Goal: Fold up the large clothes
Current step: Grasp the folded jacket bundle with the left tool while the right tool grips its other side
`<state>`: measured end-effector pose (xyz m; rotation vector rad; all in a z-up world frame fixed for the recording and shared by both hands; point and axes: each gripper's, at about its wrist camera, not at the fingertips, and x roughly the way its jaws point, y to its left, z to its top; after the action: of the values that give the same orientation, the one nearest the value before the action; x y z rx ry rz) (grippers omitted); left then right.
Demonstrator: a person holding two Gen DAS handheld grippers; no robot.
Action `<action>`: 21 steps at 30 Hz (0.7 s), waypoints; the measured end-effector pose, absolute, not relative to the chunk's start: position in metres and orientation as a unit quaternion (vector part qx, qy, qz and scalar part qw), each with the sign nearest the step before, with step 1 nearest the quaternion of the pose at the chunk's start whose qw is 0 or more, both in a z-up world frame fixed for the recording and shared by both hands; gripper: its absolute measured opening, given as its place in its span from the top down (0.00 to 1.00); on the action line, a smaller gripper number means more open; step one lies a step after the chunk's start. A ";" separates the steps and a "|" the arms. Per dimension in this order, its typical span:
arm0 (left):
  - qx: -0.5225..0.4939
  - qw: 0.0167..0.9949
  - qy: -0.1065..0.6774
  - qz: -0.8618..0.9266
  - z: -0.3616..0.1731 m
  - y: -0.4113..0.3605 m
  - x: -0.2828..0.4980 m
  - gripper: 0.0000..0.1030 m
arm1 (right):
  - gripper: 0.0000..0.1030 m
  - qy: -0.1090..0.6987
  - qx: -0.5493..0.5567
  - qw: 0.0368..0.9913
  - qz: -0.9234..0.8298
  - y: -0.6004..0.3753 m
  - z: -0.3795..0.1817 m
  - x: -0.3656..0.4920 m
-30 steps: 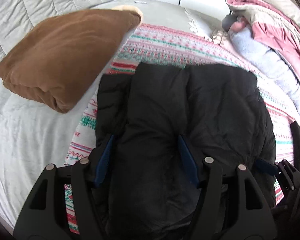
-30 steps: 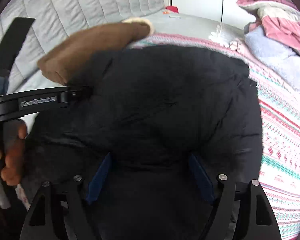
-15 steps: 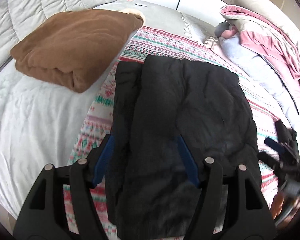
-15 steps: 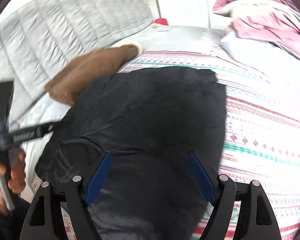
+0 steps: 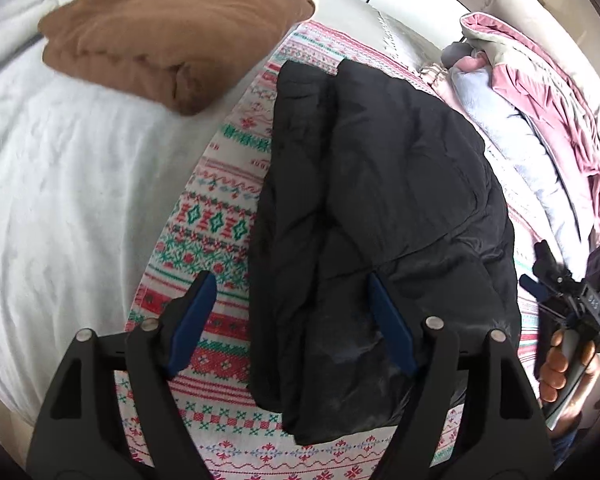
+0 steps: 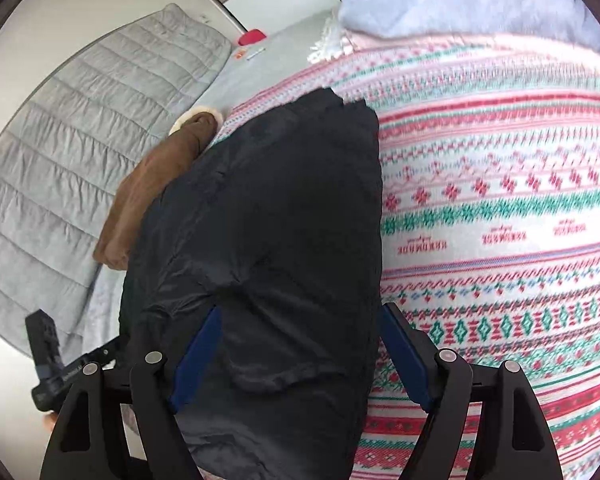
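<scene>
A black puffy jacket (image 5: 380, 208) lies folded into a long bundle on the patterned blanket (image 5: 212, 216). My left gripper (image 5: 290, 316) hovers over its near left edge. Its jaws are opening: one blue pad is over the blanket, the other over the jacket, and neither presses the cloth. In the right wrist view the jacket (image 6: 268, 220) runs away from me. My right gripper (image 6: 300, 348) stands open above its near right edge, gripping nothing. Each gripper also shows in the other's view: the right gripper (image 5: 572, 300) in a hand, the left gripper (image 6: 56, 372) at the lower left.
A folded brown blanket (image 5: 172, 32) lies on the white sheet (image 5: 60, 200) left of the jacket. A heap of pink and lavender clothes (image 5: 540, 120) fills the right side. A grey quilted cover (image 6: 80, 140) lies beyond the brown blanket.
Both grippers have drawn back from the jacket and apart, the left one leftwards and the right one rightwards while rolling. The left jaws stand wider. The jacket now lies free.
</scene>
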<state>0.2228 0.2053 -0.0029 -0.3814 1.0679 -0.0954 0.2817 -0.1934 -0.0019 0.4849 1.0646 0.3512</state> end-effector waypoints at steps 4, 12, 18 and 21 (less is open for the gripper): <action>-0.206 0.827 0.518 -0.068 -0.014 0.204 0.221 0.22 | 0.21 0.513 0.257 0.799 0.179 -0.192 -0.013 0.287; -0.225 0.816 0.525 -0.092 -0.025 0.204 0.215 0.16 | 0.21 0.524 0.353 0.757 0.168 -0.216 -0.036 0.294; -0.252 0.803 0.528 -0.111 -0.027 0.203 0.213 0.15 | 0.21 0.539 0.380 0.739 0.137 -0.231 -0.058 0.299; -0.242 0.803 0.529 -0.129 -0.027 0.191 0.212 0.15 | 0.21 0.544 0.403 0.723 0.137 -0.230 -0.070 0.301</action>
<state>0.2119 0.1909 -0.0266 -0.5192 1.1347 -0.2772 0.3005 -0.2303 -0.0700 0.8906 1.2021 0.3018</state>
